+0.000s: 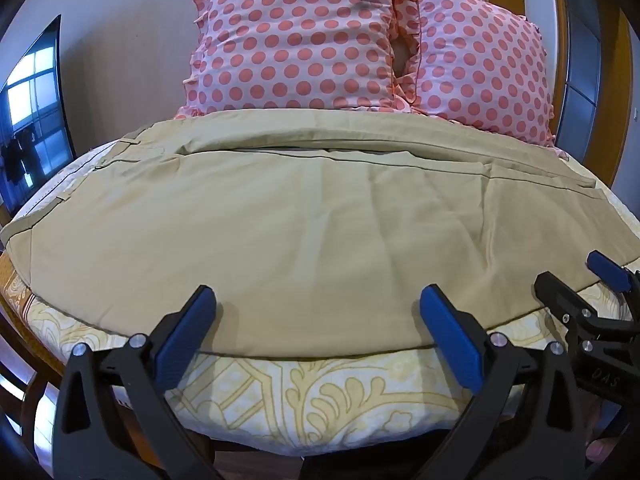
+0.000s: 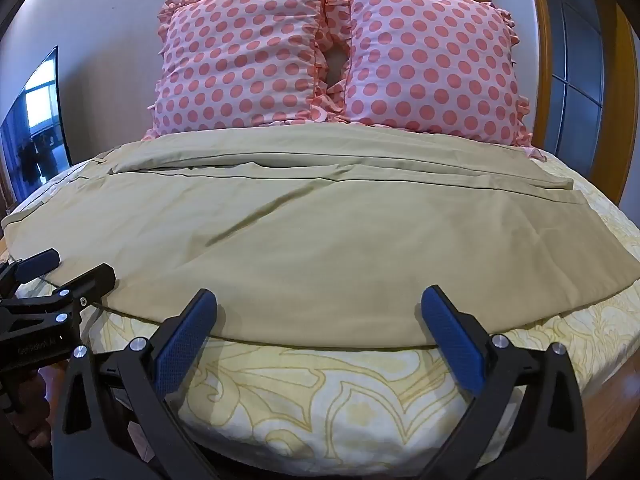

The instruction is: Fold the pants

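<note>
- While I look through the left wrist camera, my left gripper [image 1: 318, 306] has its blue-padded jaws spread wide with nothing between them, poised over the near hem of the beige cotton pants [image 1: 304, 224].
- I see the pants spread flat across the bed with the cream and yellow patterned sheet [image 1: 320, 396]; their left end runs out toward the picture's rim, so I cannot make out the waistband clearly.
- I catch the right gripper [image 1: 576, 276] at the right edge, partly cut off by the frame.
- Two pink pillows with coral polka dots [image 1: 304, 40] stand behind the pants, and a dark television screen [image 1: 36, 112] sits at far left.
- From the right wrist camera, my right gripper [image 2: 319, 306] is likewise released, empty, above the pants' [image 2: 304, 232] near edge.
- I see only the tip of the left gripper [image 2: 70, 266] at the left border, its body cropped.
- Fisheye bending hides the bed's [image 2: 340, 400] corners.
</note>
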